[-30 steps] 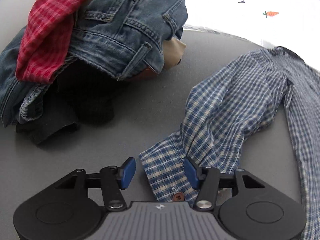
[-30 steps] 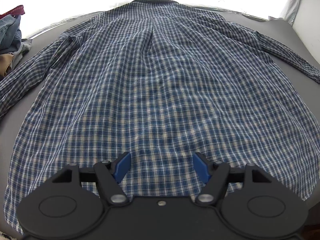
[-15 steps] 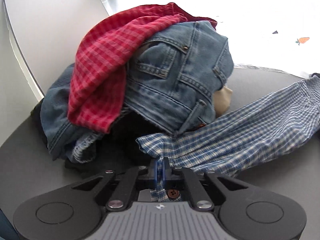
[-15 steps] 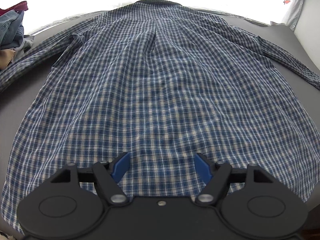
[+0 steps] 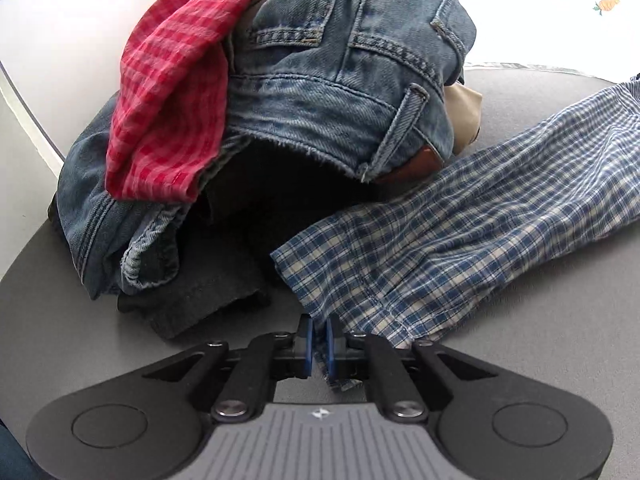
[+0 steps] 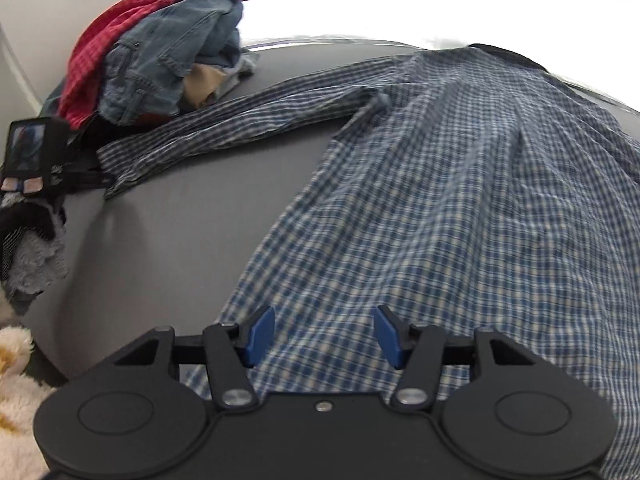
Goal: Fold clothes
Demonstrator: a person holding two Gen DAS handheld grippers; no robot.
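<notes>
Left gripper (image 5: 318, 340) clamped on the cuff (image 5: 340, 280) of the shirt (image 6: 460, 200); sleeve (image 6: 240, 120) stretched out flat across the grey table (image 6: 180, 220), running past the pile (image 5: 300, 100) of jeans (image 5: 340, 60) and red cloth (image 5: 168, 100). Right gripper (image 6: 323, 334) jaws apart, hovering over the shirt hem, holding nothing. Shirt lies spread, back up, on the table

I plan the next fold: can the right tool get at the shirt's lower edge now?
Probably yes: the right tool is open and hovers over the plaid shirt near its hem, and nothing lies between them.
</notes>
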